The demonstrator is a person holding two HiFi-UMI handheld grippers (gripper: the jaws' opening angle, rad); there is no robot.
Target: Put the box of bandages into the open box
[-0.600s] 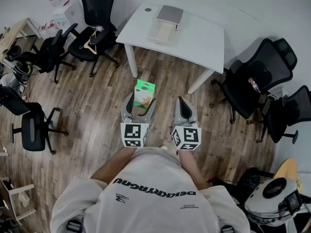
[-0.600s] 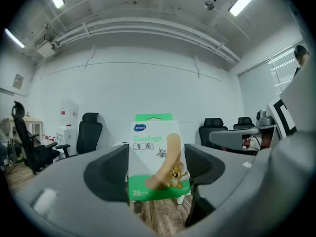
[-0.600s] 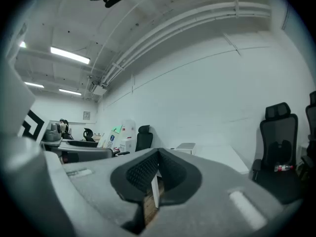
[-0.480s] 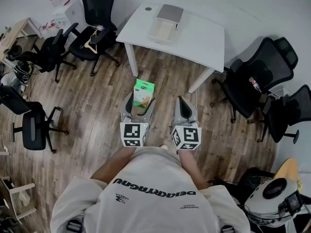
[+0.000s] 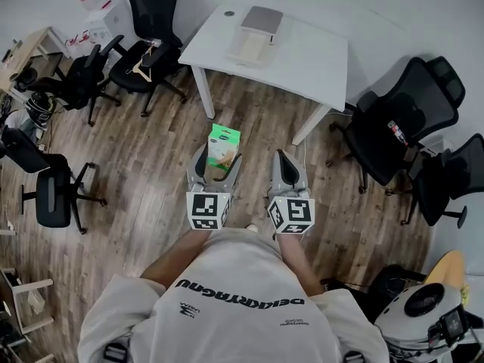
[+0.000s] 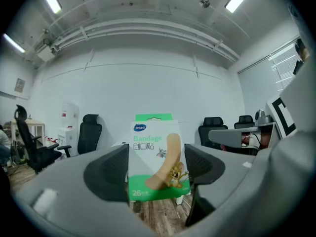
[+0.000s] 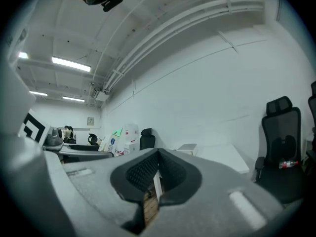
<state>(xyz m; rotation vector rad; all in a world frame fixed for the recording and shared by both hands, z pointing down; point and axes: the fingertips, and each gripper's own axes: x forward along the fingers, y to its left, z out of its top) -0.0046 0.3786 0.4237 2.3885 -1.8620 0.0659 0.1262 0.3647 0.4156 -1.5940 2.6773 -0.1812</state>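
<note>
A green and white box of bandages (image 5: pixel 224 144) is held upright above the wooden floor, with my left gripper (image 5: pixel 218 159) shut on its two sides. In the left gripper view the box of bandages (image 6: pixel 155 157) fills the gap between the dark pads (image 6: pixel 111 174), its printed face towards the camera. My right gripper (image 5: pixel 286 166) is beside it, shut with nothing in it; in the right gripper view its pads (image 7: pixel 145 172) meet. The open box (image 5: pixel 255 35), pale with its lid up, stands on the white table (image 5: pixel 310 63) ahead of both grippers.
Black office chairs stand at the left (image 5: pixel 147 48) and at the right (image 5: pixel 401 127) of the table. Another chair (image 5: pixel 53 199) is at the near left. A wooden desk (image 5: pixel 23 51) with clutter is at the far left. Wooden floor lies between me and the table.
</note>
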